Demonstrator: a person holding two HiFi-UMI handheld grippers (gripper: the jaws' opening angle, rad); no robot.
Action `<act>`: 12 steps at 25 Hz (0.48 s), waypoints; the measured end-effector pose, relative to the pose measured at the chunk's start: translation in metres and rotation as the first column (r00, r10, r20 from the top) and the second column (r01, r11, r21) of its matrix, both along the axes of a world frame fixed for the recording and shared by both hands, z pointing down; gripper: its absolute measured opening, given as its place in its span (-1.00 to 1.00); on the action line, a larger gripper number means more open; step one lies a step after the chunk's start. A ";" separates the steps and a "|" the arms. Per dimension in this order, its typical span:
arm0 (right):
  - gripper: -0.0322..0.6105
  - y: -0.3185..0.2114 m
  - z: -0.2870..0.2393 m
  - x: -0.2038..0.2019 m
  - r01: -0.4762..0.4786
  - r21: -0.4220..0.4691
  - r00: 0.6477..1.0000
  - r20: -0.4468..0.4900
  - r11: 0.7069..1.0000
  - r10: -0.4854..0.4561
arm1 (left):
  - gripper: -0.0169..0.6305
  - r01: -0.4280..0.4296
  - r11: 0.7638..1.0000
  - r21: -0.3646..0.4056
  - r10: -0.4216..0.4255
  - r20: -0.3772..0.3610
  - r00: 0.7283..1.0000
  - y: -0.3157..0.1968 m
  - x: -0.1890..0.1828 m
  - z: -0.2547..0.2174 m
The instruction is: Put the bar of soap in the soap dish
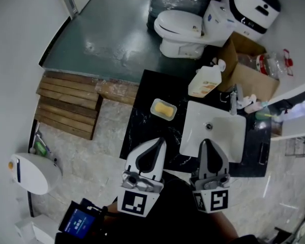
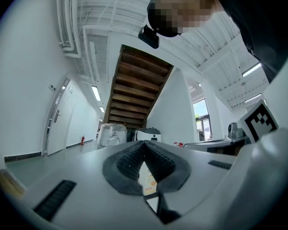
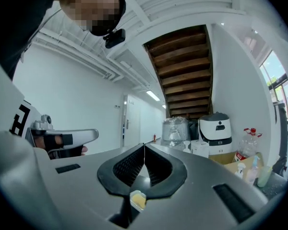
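Currently black marble counter (image 1: 142, 131) carrying white rectangular sink basin (image 1: 223, 123). Left gripper (image 1: 159, 141) hovering over counter just left of basin's near corner, jaws pressing together, gripping nothing. Right gripper (image 1: 205, 142) hanging over basin's near edge, jaws likewise sitting fully closed, empty. Clear square soap dish (image 1: 155, 104) sitting on counter left of basin, well apart from both grippers. Yellow soap bar (image 1: 164, 110) lying inside dish.

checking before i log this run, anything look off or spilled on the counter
Nothing stands out. The yellow bar of soap lies flat inside the soap dish, the black counter shows no spill, and the white sink looks clean. The left gripper and right gripper are shut and empty.
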State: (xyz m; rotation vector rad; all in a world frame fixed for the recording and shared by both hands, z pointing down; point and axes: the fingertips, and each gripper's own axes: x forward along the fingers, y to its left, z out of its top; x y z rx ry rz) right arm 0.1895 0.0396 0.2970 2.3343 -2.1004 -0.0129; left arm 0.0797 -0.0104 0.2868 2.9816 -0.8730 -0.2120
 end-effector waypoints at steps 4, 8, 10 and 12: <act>-0.87 0.007 -0.013 0.002 -0.014 0.042 0.999 -0.036 0.999 0.016 | -0.95 -0.015 1.000 0.008 0.015 -0.002 1.000 0.002 0.005 -0.004; -0.87 0.010 -0.014 0.000 -0.006 0.049 0.999 -0.032 0.999 0.008 | -0.95 -0.027 1.000 0.009 0.027 -0.012 1.000 0.005 0.011 -0.004; -0.87 0.012 -0.014 0.001 -0.014 0.046 0.999 -0.045 0.999 0.016 | -0.95 -0.036 0.999 0.011 0.036 -0.011 0.999 0.006 0.014 -0.004; -0.87 0.014 -0.013 0.004 -0.028 0.035 0.998 -0.047 0.999 0.030 | -0.95 -0.043 0.999 0.010 0.043 -0.010 0.999 0.008 0.016 -0.004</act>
